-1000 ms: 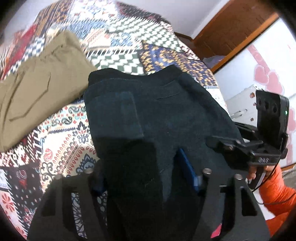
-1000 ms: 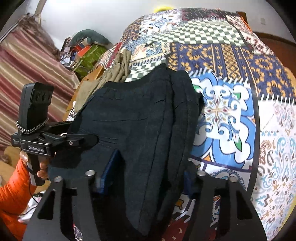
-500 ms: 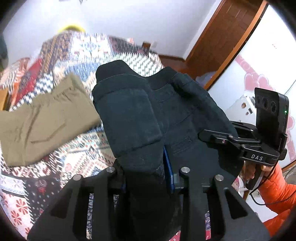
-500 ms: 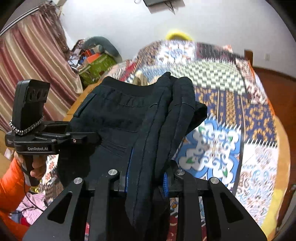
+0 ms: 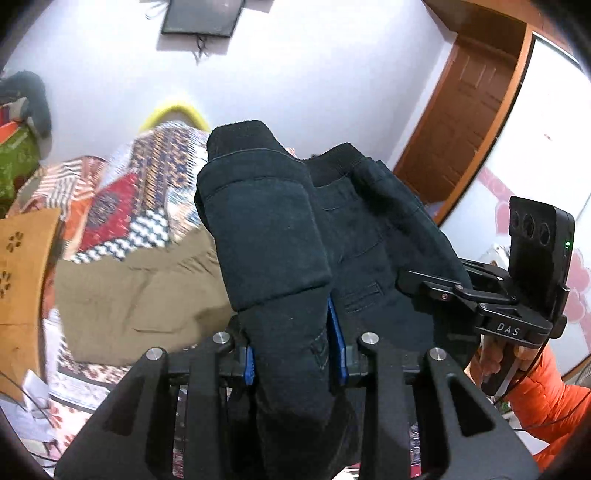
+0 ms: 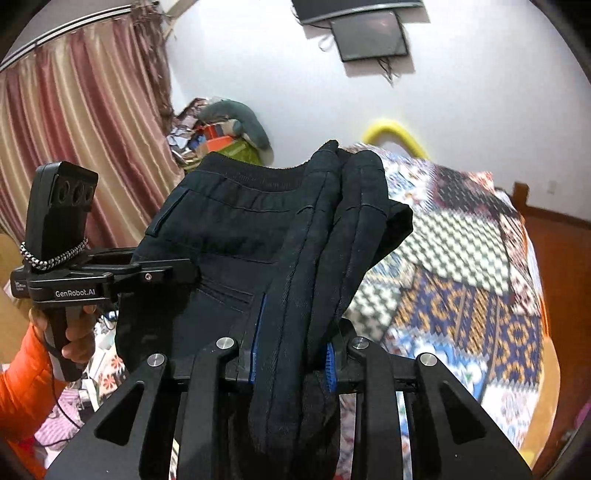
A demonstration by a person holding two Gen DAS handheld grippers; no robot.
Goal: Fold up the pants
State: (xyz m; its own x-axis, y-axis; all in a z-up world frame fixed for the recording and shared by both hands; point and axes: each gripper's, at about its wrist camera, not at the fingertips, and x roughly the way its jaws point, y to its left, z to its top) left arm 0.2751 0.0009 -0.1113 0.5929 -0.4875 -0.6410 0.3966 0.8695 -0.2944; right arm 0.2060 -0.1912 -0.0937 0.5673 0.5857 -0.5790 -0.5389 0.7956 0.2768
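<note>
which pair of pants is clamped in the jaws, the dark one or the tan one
The dark navy pants, pinched in both grippers' jaws and lifted; the tan pants lie flat on the bed, untouched.

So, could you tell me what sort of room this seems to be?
Most likely a bedroom at home: a bed under a patchwork quilt, striped curtains, a wooden door and a small wall-mounted screen.

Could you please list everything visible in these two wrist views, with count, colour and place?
dark pants: one, navy-black, lifted above the bed, clamped at two spots
khaki pants: one, olive-brown, flat on the bedspread
bedspread: one, multicoloured patchwork, covering the bed
curtain: one, striped pink-beige, left wall
screen: one, black, high on the white wall
door: one, brown wood, right
left gripper: one, black, shut on dark pants
right gripper: one, black, shut on dark pants
sleeve: orange
</note>
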